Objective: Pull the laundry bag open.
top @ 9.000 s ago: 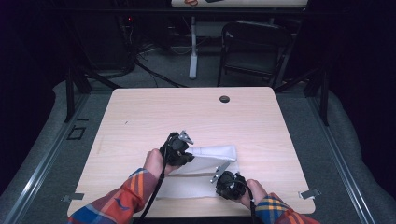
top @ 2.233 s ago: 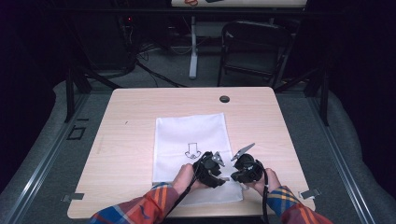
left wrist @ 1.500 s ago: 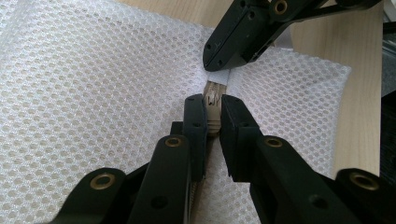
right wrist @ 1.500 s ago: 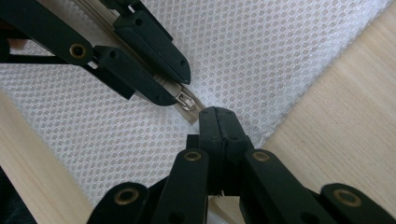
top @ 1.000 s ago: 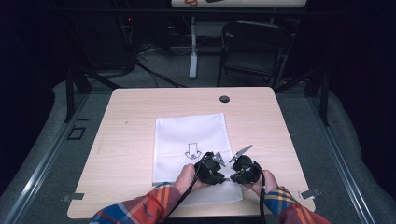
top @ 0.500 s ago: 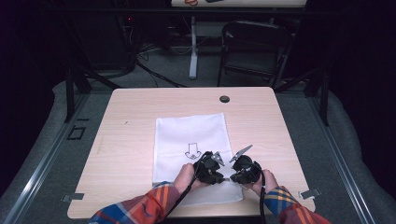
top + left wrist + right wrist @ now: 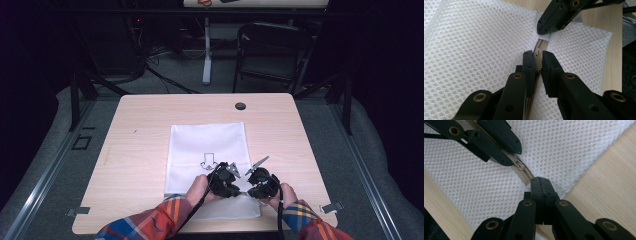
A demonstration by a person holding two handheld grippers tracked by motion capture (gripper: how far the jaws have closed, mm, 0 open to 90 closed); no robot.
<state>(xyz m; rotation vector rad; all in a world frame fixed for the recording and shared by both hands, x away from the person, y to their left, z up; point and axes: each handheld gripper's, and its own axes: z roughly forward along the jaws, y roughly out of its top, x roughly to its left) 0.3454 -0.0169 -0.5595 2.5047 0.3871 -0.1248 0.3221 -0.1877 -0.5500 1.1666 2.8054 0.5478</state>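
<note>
Zipper (image 7: 539, 53) between left tool (image 7: 537, 61) tips

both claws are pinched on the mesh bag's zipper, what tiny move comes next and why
Probably draw the left claw along the zipper, away from the right claw. The left one is shut at the slider and the right pins the zipper's end by the mesh bag edge, bracing it.

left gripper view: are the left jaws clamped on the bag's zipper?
Yes, the left gripper has both jaws pressed onto the beige zipper of the white mesh bag.
</note>
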